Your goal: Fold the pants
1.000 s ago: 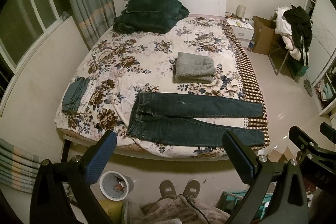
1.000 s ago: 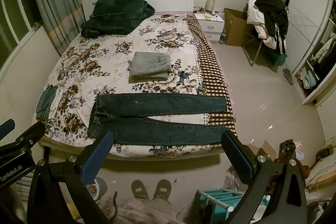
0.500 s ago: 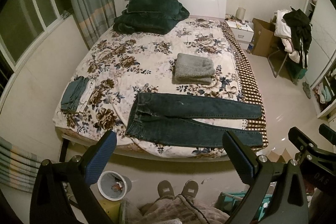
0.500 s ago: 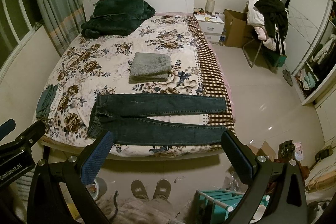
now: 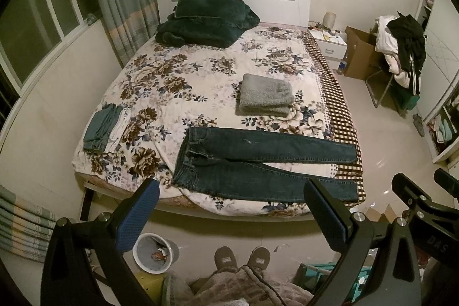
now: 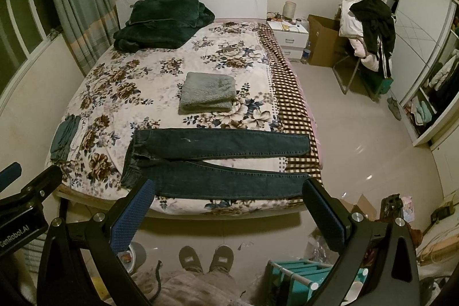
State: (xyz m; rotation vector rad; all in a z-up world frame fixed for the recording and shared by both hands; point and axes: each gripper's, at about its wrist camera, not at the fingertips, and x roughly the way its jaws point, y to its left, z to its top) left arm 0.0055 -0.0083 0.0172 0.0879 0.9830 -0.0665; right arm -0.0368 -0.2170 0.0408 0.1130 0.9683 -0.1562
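A pair of dark blue denim pants [image 5: 258,162] lies flat and unfolded across the near end of a bed with a cream floral-print cover [image 5: 200,76], waistband toward the left, both legs stretched to the right, slightly apart at the hems. Behind the pants sits a folded grey fleece blanket [image 5: 265,99]; a dark green bundled blanket [image 5: 206,19] rests at the white headboard. A small stack of folded teal and white clothes [image 5: 104,128] lies on the bed's left edge. The left gripper [image 5: 229,208] and the right gripper [image 6: 228,205] are held above the floor short of the bed, fingers spread wide, holding nothing. The person's grey slippers [image 6: 205,255] show below.
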